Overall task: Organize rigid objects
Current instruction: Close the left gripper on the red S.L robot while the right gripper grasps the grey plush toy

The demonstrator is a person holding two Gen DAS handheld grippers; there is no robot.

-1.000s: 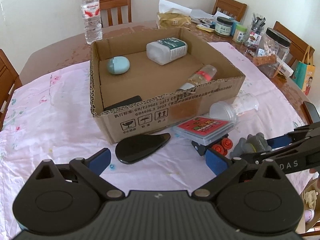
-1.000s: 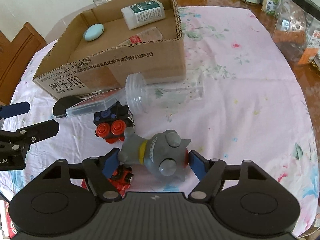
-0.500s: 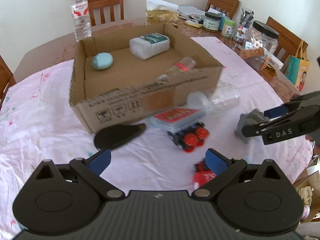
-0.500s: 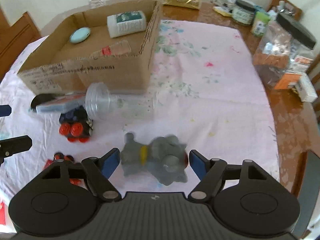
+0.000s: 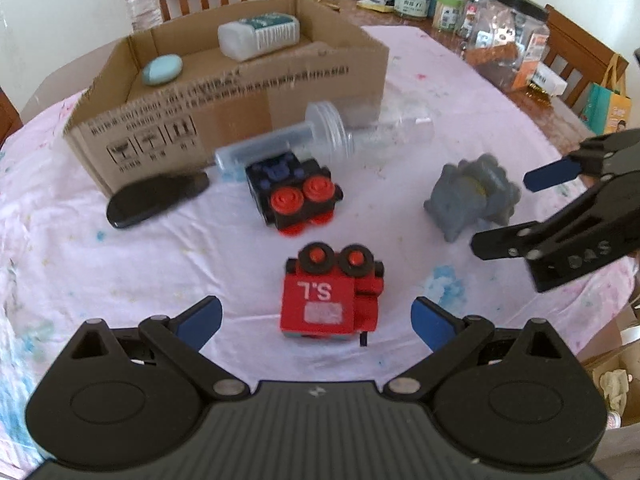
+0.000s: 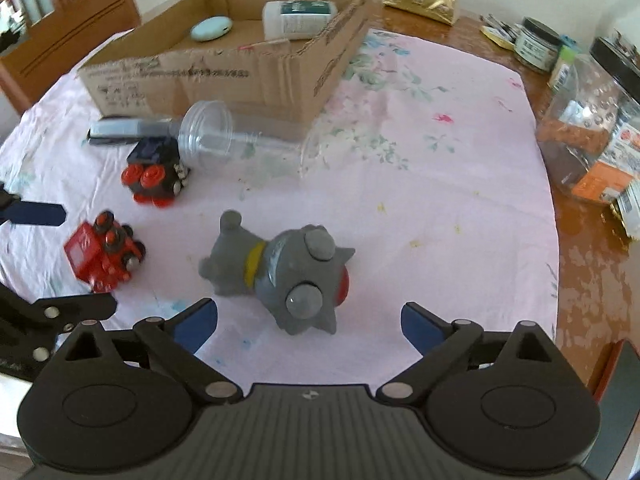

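Two grippers are hanging over the tablecloth: the right gripper (image 6: pixel 308 318) is opening wide around the grey toy figure (image 6: pixel 276 272), touching nothing, while the left gripper (image 5: pixel 316 320) is standing wide open and empty around the red toy train (image 5: pixel 330 296). Closing off-centre is likely risking a toy squirting sideways, short of the cardboard box (image 5: pixel 224 108)

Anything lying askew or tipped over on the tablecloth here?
Yes. The grey toy figure lies on its side, released between the opening right claw, and the clear plastic jar lies toppled against the cardboard box.
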